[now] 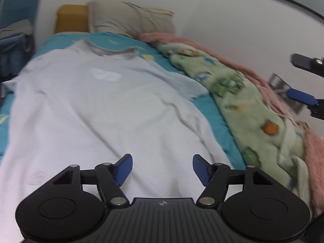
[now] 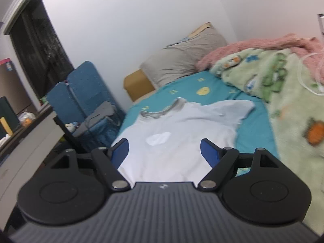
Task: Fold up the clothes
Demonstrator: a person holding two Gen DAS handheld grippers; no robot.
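Note:
A pale white T-shirt with a grey collar lies spread flat, front up, on the teal bed sheet. My left gripper hovers over the shirt's lower part, open, with nothing between its blue pads. At the right edge of the left wrist view my right gripper is in the air above the blankets. In the right wrist view the right gripper stands open and empty, raised above the T-shirt and looking along it toward the collar. One short sleeve lies spread to the right.
A grey pillow lies at the head of the bed. A green printed fleece blanket and a pink blanket are bunched along the wall side. A blue folded frame with clothes and a desk stand left of the bed.

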